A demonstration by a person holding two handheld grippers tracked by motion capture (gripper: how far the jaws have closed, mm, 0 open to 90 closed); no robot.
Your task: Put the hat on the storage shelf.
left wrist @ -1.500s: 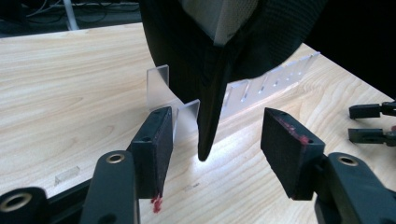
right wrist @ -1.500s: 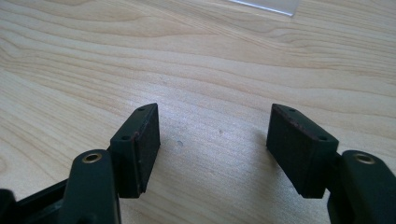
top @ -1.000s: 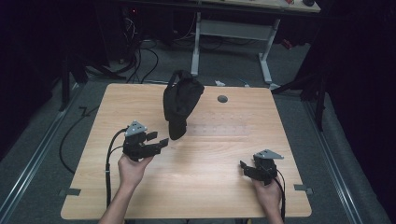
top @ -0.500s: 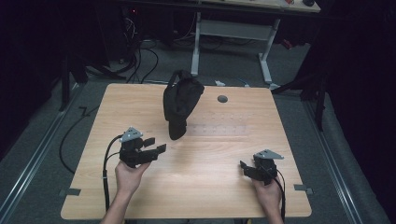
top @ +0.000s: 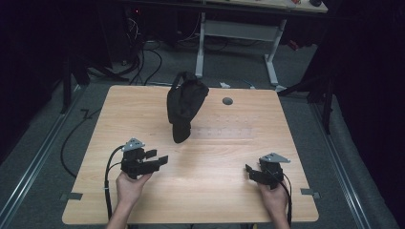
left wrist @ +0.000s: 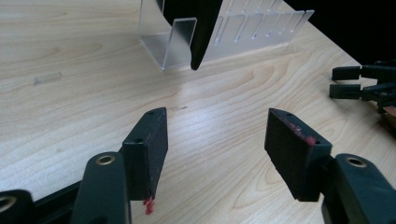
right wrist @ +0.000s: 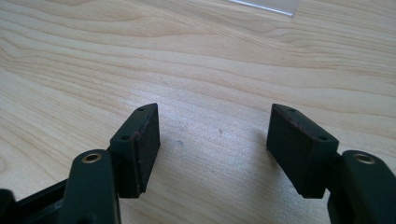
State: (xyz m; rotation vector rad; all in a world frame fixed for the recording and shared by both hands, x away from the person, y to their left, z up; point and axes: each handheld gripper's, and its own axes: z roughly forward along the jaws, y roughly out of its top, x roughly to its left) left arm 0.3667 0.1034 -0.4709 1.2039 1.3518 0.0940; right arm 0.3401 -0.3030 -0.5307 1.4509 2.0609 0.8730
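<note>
Two grippers sit low over the desk [top: 205, 200], fingers released and empty: left gripper [top: 156, 159] at 8 o'clock, right gripper [top: 249, 171] at 4 o'clock. Black cap [top: 185, 107] hangs on a clear rack [left wrist: 187, 44] at 12 o'clock, well apart from both.

Bare table [top: 210, 157] before cap [top: 184, 107] (hanging)

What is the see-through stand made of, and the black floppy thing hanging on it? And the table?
The stand looks like clear, glossy plastic, probably acrylic: you see the wood through it and its edges shine. The black thing seems to be soft matte cloth, since it droops and folds; which cloth is hard to tell. The table looks like pale wood or wood-look board, with smooth grain lines.
</note>
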